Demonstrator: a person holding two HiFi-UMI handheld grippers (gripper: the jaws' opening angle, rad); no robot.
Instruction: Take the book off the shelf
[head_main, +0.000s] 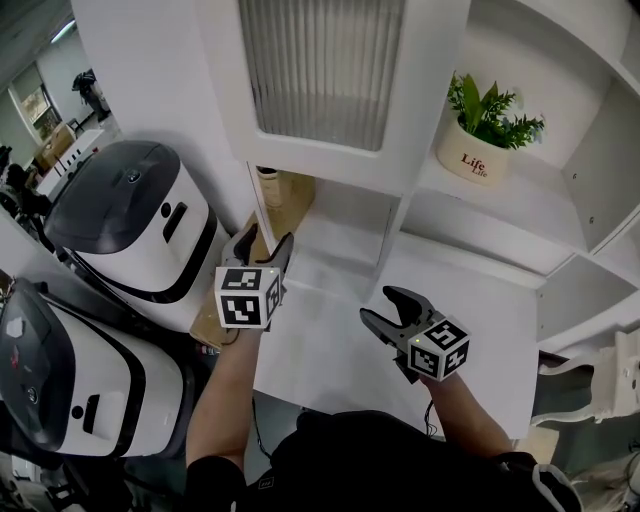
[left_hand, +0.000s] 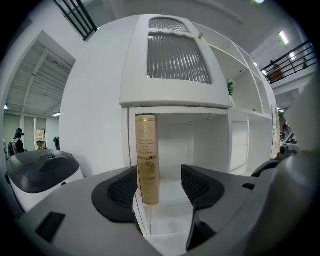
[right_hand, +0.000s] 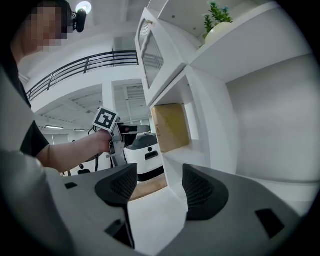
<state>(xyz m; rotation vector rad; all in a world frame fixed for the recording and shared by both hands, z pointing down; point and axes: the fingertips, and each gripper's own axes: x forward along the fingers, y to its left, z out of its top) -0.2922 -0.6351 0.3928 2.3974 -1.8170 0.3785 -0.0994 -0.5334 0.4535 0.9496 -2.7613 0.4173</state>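
My left tool (left_hand: 159, 176) is released, jaws wide, lined up on the book (left_hand: 147, 160) but not touching it. The book stands upright against the left wall of its shelf (left_hand: 175, 107) compartment. It looks stiff, hardbound, fairly heavy and glossy, so I'd pinch across the spine. My right tool (right_hand: 159, 182) is open and empty.

Book (left_hand: 147, 160) upright against left wall of lower compartment (left_hand: 200, 142). Left gripper (head_main: 267, 238) just before it, right gripper (head_main: 380, 305) further right. Plant (head_main: 487, 135) on upper shelf (head_main: 520, 205), up-right.
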